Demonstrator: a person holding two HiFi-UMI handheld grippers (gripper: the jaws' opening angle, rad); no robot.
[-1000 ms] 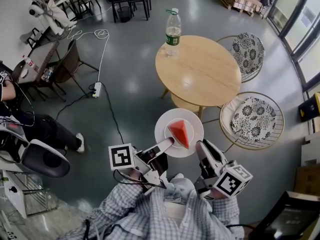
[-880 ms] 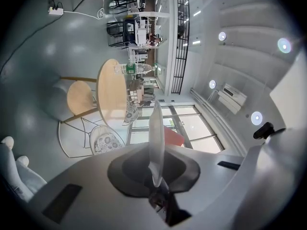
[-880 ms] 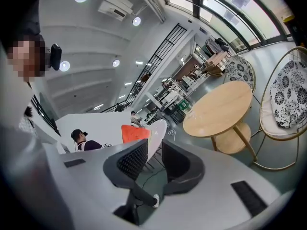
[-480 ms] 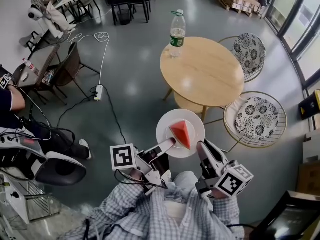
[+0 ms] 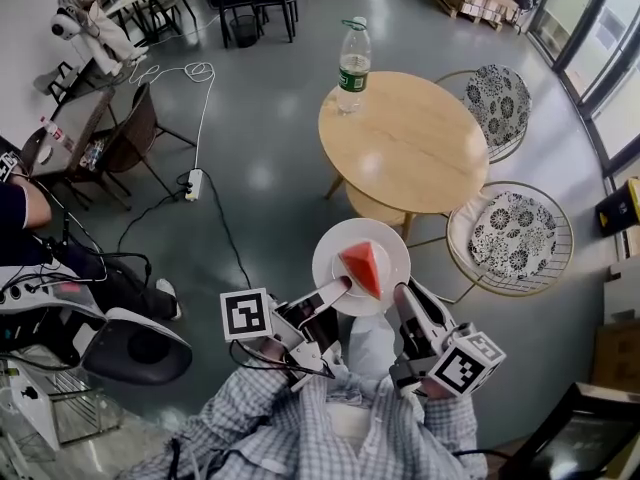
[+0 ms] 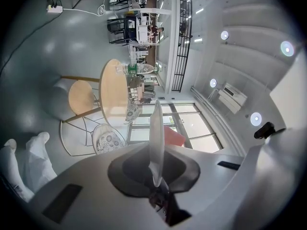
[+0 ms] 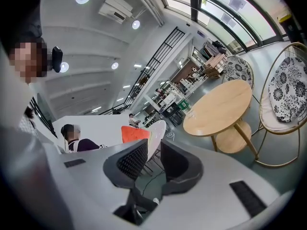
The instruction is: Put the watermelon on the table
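- Head view: the watermelon [image 5: 362, 266] lies on a white plate [image 5: 334, 246] carried in the air in front of the person, not yet on the round surface [image 5: 410, 143]. The left claw [image 5: 338, 288] is at the plate's left rim and the right claw [image 5: 405, 298] is at its near-right rim. The surface lies beyond the plate's far rim, slightly to the right, with open floor between them. A bottle [image 5: 352, 66] stands at the surface's far-left edge, well beyond the plate. The wedge's long axis runs from the plate's near rim toward its far rim, tapering toward the person.
- Left gripper view: the plate shows edge-on, and the jaws are clamped on its rim. The red wedge sits just past the pads, on the plate's right face.
- Right gripper view: the jaws stand apart with a clear gap. The plate's rim is just beside the textured pad, and I judge it is not pinched.
- Judgement: the left claw carries the load, so the coming move is a level reach forward past the plate's far rim to the surface's bare middle.
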